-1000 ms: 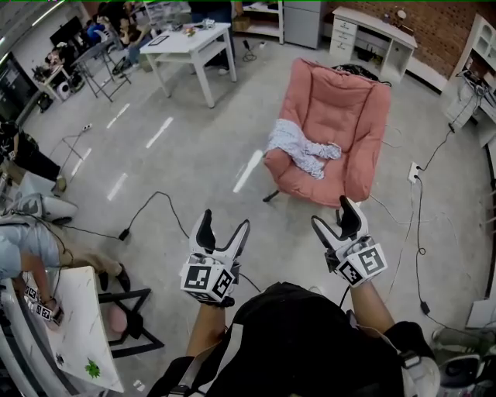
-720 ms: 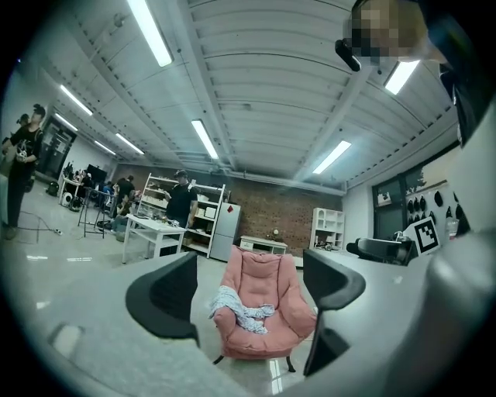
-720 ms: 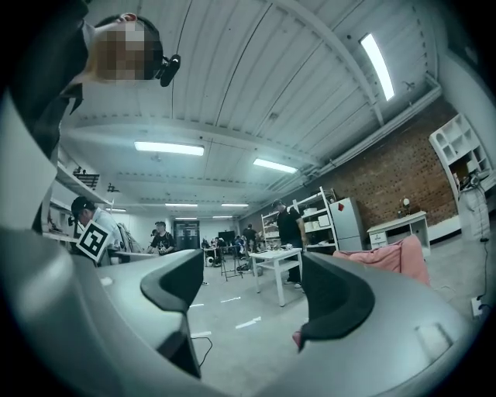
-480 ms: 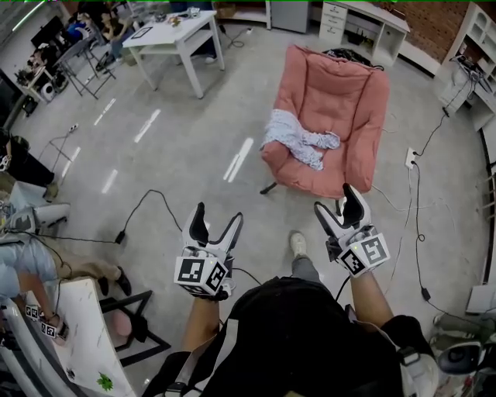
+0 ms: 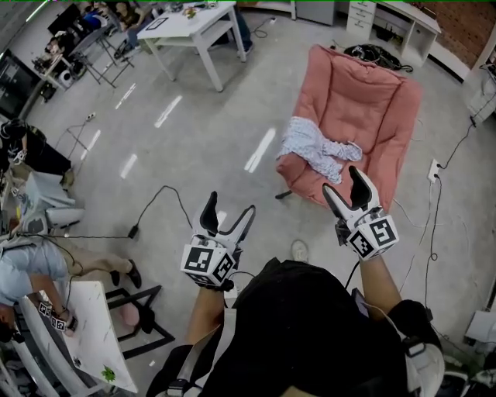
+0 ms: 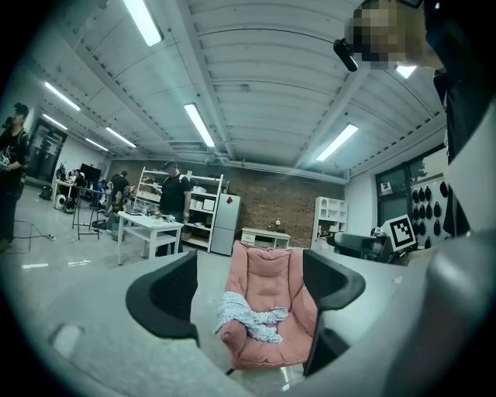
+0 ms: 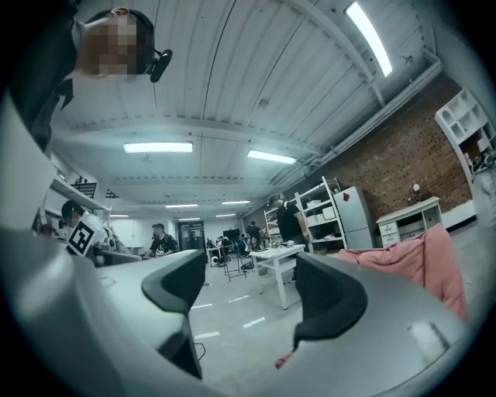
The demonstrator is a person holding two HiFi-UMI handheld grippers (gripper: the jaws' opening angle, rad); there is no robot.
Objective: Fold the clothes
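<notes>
A pale blue-white patterned garment [image 5: 319,150] lies crumpled on the seat of a pink armchair [image 5: 364,101] ahead of me. In the left gripper view the garment [image 6: 248,318] shows between the jaws, far off, on the armchair [image 6: 271,287]. My left gripper [image 5: 228,218] is held open over the floor, well short of the chair. My right gripper [image 5: 347,189] is open too, close to the chair's front edge, with nothing in it. The right gripper view shows only the chair's pink side [image 7: 434,264] at the right.
A white table [image 5: 194,31] stands at the back left, with people seated beyond it. Black cables [image 5: 159,205] run over the grey floor. A white desk [image 5: 395,19] lines the brick wall. A small white table and a black frame [image 5: 128,318] stand at my left.
I have stepped closer to the armchair and the view has shifted right. Both grippers stay open and have risen slightly toward the chair.
</notes>
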